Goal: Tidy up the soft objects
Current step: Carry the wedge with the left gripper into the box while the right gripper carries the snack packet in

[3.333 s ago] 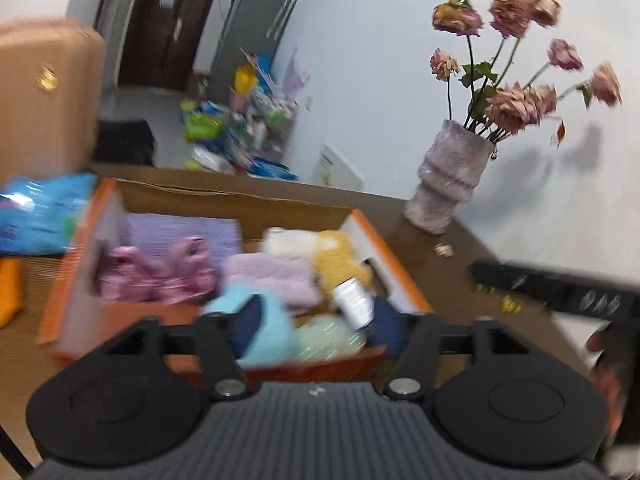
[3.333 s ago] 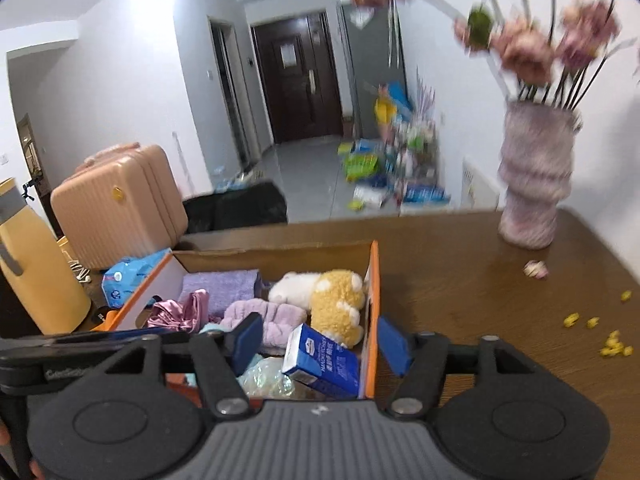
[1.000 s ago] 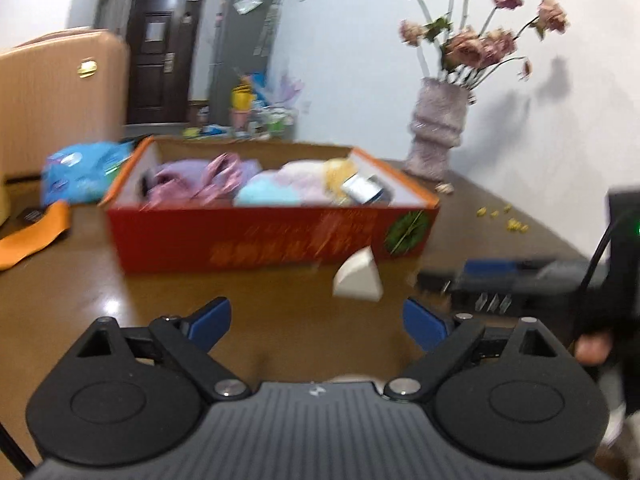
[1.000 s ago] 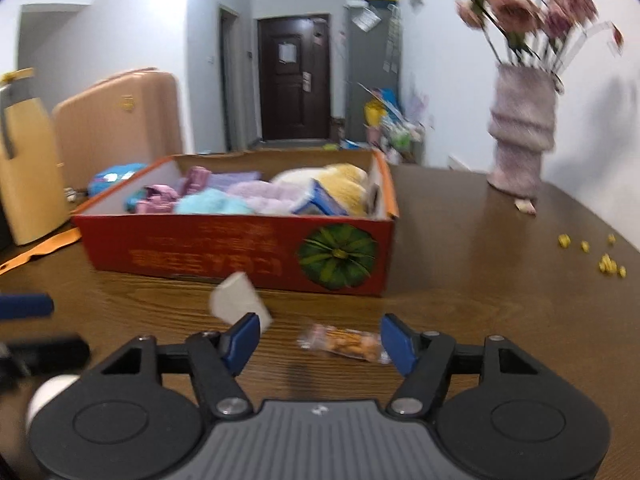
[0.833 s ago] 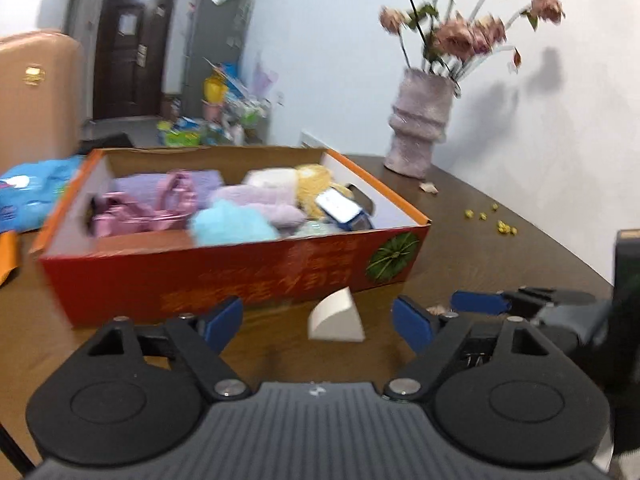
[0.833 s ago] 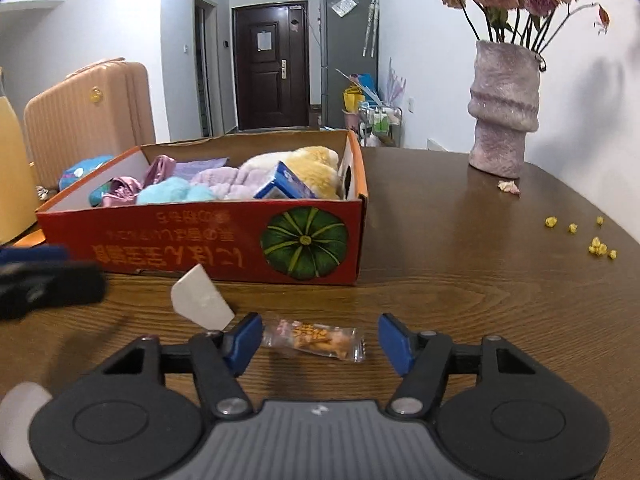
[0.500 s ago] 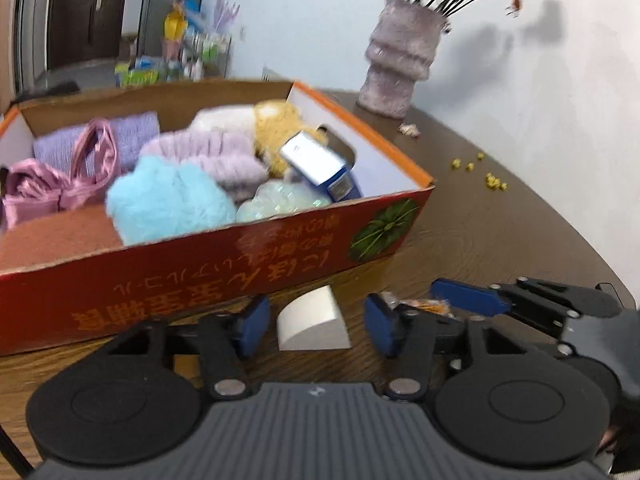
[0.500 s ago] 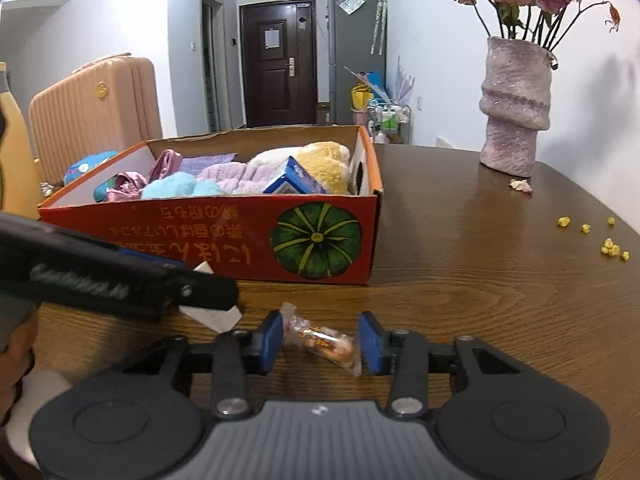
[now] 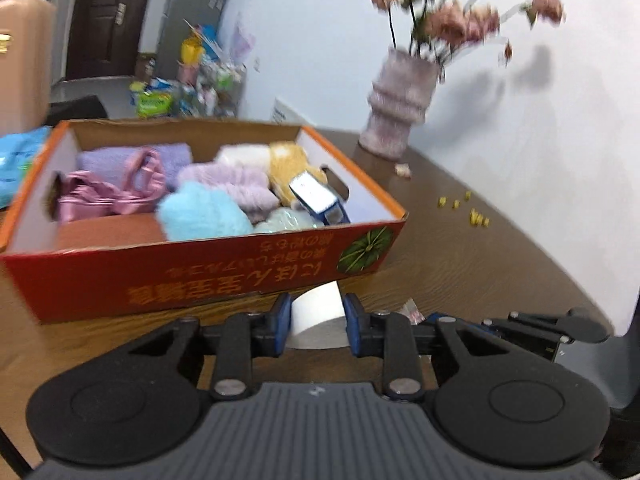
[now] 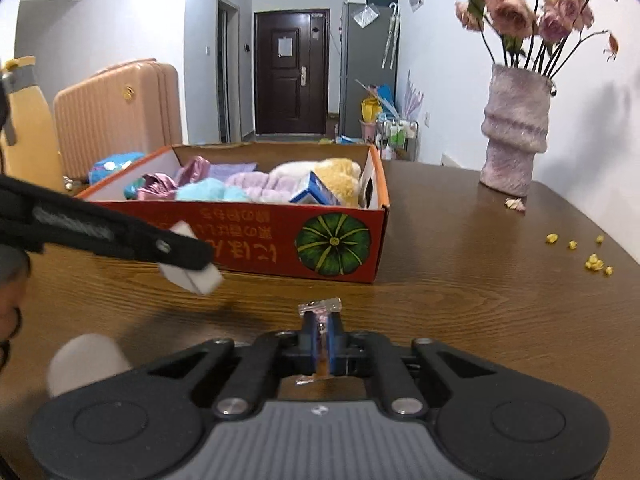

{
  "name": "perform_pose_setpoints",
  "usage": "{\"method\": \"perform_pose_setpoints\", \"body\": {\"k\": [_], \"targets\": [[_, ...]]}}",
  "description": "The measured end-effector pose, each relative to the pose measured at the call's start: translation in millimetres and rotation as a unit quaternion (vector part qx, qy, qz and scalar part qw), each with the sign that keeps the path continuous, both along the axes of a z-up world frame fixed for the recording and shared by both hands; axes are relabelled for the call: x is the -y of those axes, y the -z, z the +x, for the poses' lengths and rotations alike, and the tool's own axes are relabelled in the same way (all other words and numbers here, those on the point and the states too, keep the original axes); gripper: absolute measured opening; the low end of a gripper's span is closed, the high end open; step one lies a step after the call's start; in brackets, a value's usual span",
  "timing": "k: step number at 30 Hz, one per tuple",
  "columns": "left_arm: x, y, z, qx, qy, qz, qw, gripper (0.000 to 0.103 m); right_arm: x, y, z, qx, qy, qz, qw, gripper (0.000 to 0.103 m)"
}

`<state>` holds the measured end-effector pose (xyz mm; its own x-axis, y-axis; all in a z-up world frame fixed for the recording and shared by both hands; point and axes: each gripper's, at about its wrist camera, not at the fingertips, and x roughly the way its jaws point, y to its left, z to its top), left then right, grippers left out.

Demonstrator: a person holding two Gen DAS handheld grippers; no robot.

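Note:
My left gripper (image 9: 316, 320) is shut on a white wedge-shaped sponge (image 9: 318, 318), held just above the table in front of the red cardboard box (image 9: 224, 276). The sponge also shows in the right wrist view (image 10: 192, 274), under the left gripper's finger. My right gripper (image 10: 320, 334) is shut on a small clear snack packet (image 10: 320, 308), low over the table. The box (image 10: 320, 240) holds soft things: a light blue fluffy ball (image 9: 200, 212), a lilac fluffy piece (image 9: 228, 180), a pink satin bag (image 9: 108, 192), a yellow plush (image 9: 286, 168) and a blue-white carton (image 9: 320, 200).
A pinkish vase (image 10: 514, 140) with dried roses stands at the back right of the brown table (image 10: 480, 280). Yellow crumbs (image 10: 592, 262) lie to the right. A white round object (image 10: 86, 362) lies at the front left. A suitcase (image 10: 116, 116) stands behind.
Both grippers came down in front of the box and closed: the left on the white sponge, the right on the snack packet. The sponge is now lifted off the table.

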<state>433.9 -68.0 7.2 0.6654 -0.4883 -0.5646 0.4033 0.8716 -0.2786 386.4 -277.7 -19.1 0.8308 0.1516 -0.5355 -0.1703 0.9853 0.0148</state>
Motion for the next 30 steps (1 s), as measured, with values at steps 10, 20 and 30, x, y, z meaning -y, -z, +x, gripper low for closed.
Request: {"method": "perform_pose_setpoints", "body": {"k": [10,20,30], "targets": [[-52,-25,-106,0.039,-0.066,-0.054,0.9956,0.029,4,-40,-81,0.050,-0.024,0.055,0.997,0.005],[-59,-75,-75,0.089,-0.038,-0.074,0.9926,0.029,-10,-91,-52,0.099,-0.075,0.062,0.990,0.005],[-40,-85,127,0.022,-0.064,-0.051,0.9964,0.030,-19,-104,125,0.021,-0.045,0.126,0.991,0.005]]}}
